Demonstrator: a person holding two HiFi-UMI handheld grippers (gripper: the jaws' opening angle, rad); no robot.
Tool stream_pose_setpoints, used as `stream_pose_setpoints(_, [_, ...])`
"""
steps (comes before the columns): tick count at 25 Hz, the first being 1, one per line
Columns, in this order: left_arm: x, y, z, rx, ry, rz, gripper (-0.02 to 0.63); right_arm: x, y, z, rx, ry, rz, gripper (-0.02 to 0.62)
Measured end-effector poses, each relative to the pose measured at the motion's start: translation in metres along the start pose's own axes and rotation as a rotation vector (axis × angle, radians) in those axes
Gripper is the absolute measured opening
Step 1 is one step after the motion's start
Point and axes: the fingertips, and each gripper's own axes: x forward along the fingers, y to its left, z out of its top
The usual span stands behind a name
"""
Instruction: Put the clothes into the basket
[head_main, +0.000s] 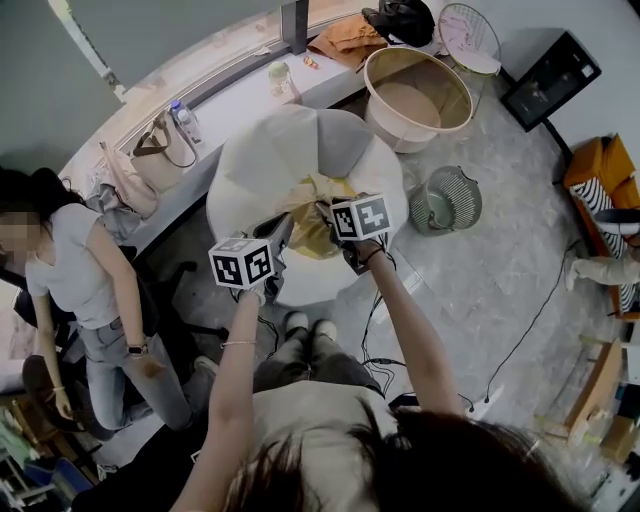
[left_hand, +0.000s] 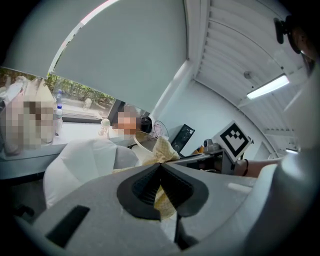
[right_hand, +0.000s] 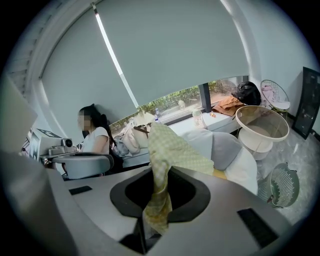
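Observation:
A yellow checked garment hangs stretched between my two grippers above a white and grey beanbag. My left gripper is shut on one edge of the cloth. The right gripper is shut on the other edge, and the fabric rises out of its jaws and drapes forward. A large round beige basket stands on the floor beyond the beanbag to the right; the right gripper view shows the basket too. Its inside looks bare.
A person in a grey shirt stands at the left by a low ledge with bags and a bottle. A small wire basket sits right of the beanbag. Cables run across the floor.

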Motion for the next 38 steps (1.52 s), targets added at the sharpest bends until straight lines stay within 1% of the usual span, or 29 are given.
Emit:
stream_pose_setpoints(10, [0.012,-0.016,0.023,0.068,-0.011,-0.065,0.011,-0.021,-0.017,0.018,0.036,-0.062,-0.046,0.058])
stream_pose_setpoints(22, [0.026,-0.019,0.028,0.102,0.001,-0.122,0.011,-0.032,-0.035,0.024,0.089,-0.118,-0.11,0.058])
stream_pose_setpoints(28, [0.031,-0.03,0.03,0.122,-0.006,-0.142,0.011,-0.044,-0.043,0.024,0.109,-0.142,-0.128,0.058])
stream_pose_setpoints(33, [0.036,-0.044,0.028,0.132,-0.009,-0.147,0.011,-0.054,-0.048,0.023,0.107,-0.153,-0.125,0.058])
stream_pose_setpoints(38, [0.042,-0.055,0.024,0.124,-0.02,-0.123,0.011,-0.062,-0.057,0.018,0.097,-0.144,-0.11,0.058])
